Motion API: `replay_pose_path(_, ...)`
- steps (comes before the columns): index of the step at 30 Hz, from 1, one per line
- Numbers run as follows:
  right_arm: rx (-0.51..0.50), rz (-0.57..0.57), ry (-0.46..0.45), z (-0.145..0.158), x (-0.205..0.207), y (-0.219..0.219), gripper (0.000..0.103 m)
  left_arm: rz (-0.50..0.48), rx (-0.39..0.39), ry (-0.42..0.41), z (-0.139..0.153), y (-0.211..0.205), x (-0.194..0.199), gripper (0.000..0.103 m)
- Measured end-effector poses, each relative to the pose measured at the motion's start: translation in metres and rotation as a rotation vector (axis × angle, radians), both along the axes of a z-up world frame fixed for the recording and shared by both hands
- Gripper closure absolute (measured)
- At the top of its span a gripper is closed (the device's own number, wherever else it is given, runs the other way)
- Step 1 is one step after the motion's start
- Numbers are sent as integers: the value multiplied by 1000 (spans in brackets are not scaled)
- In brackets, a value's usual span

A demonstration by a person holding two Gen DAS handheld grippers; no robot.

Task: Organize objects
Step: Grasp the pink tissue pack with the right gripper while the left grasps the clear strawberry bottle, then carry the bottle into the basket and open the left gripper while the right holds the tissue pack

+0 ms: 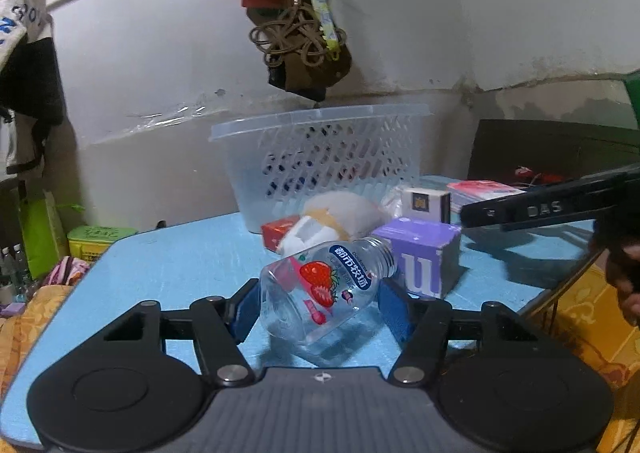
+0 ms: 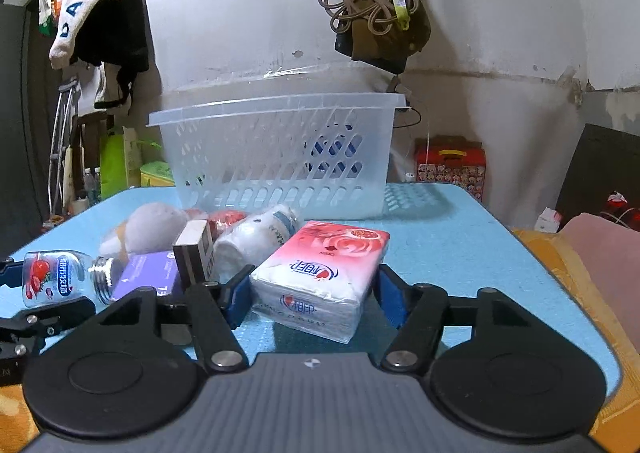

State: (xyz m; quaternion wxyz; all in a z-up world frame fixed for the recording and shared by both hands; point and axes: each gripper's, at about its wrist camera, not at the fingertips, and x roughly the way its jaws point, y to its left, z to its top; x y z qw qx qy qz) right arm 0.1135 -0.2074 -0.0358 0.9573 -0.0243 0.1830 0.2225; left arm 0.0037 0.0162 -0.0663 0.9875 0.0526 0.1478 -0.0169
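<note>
On the blue worktop [image 1: 172,253], the left gripper [image 1: 318,307] has its jaws spread wide around a lying clear bottle [image 1: 324,289] with a strawberry label, pads just beside it. The right gripper [image 2: 310,295] likewise straddles a pink tissue pack [image 2: 324,273], jaws open. Behind stands a clear basket [image 2: 276,157]; "DAS" marks the right gripper's side.

Dim indoor light, fisheye warping, soft shadows
</note>
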Motion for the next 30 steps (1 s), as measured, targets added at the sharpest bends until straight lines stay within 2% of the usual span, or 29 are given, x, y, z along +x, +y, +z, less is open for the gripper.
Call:
replay_pose_path(5, 23, 0, 25, 5, -1, -11, 37, 50, -103, 23, 4, 21, -2, 37)
replay_pose_path(10, -18, -1, 60, 16, -4, -21, 37, 64, -85, 3, 22, 28, -10, 37)
replay_pose_path(14, -49, -12, 37, 44, -9, -26, 37, 81, -125, -3, 44, 40, -17, 37)
replay_pose_path(20, -63, -18, 19, 82, -15, -29, 37, 65, -108, -14, 87, 42, -22, 37)
replay_pose_path(25, -66, 13, 2, 97, -4, -21, 37, 16, -103, -11, 118, 37, -7, 38)
replay_pose_path(30, -31, 61, 24, 93, 19, -12, 37, -22, -160, -6, 126, 38, 27, 38)
